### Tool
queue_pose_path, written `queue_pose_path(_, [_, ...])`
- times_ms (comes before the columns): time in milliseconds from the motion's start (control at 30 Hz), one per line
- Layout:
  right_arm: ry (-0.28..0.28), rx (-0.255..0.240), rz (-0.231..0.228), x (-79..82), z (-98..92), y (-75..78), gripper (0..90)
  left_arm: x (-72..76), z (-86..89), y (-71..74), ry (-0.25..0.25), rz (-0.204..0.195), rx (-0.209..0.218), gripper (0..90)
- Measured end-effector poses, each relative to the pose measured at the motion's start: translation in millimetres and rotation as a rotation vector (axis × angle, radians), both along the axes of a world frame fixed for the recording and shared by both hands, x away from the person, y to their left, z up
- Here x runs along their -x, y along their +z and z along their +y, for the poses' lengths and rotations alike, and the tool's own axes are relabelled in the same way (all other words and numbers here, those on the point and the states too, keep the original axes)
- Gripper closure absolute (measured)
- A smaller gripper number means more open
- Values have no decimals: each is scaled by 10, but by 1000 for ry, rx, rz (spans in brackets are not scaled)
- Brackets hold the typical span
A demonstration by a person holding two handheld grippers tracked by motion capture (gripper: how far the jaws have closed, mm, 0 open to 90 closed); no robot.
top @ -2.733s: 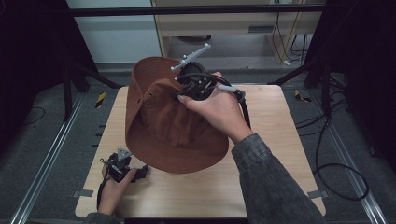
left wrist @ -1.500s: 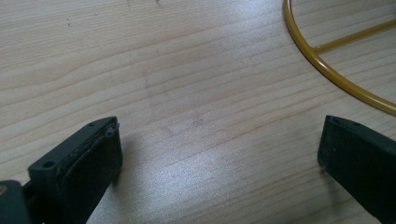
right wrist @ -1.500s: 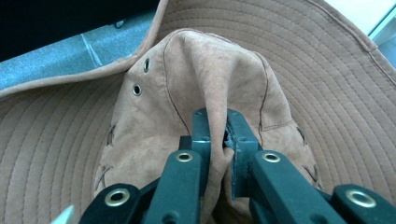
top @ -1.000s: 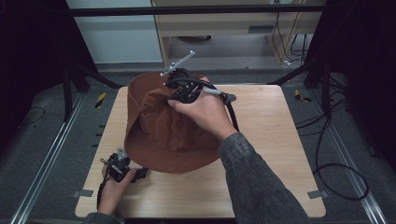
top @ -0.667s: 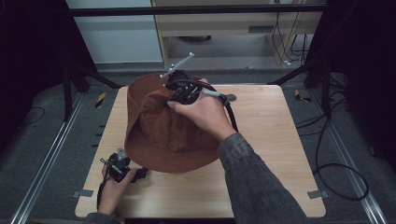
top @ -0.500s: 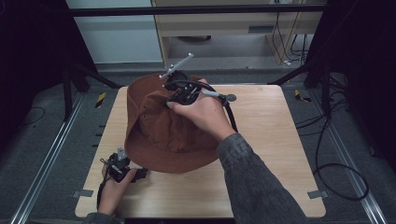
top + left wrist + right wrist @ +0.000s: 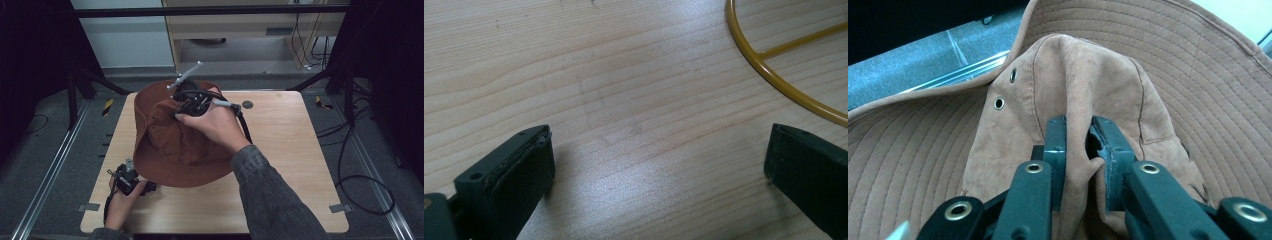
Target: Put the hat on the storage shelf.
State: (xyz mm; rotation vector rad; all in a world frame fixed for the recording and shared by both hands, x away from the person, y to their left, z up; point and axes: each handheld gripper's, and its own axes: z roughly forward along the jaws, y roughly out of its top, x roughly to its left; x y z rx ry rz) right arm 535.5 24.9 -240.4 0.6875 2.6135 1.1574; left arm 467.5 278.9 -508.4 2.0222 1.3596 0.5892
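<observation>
since the earlier frame your hat (image 7: 175, 140) has come down from its raised tilt onto the desk (image 7: 290, 165). your left claw (image 7: 649, 165) rests wide on bare wood near a yellow ring (image 7: 774, 80). your right claw (image 7: 1080, 150), jaws just easing apart, pinches the crown fold.

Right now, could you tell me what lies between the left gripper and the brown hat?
In the high view, just a short strip of bare wooden table separates the left gripper from the brim of the brown hat; nothing else sits there.
</observation>
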Motion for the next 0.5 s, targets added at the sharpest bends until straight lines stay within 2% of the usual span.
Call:
queue_pose_path(367, [15,-5,-17,26,53,2,677,0,0,0,-1,1,-1,0])
queue_pose_path(500, [30,1,-24,54,65,-6,612,0,0,1,-1,2,-1,0])
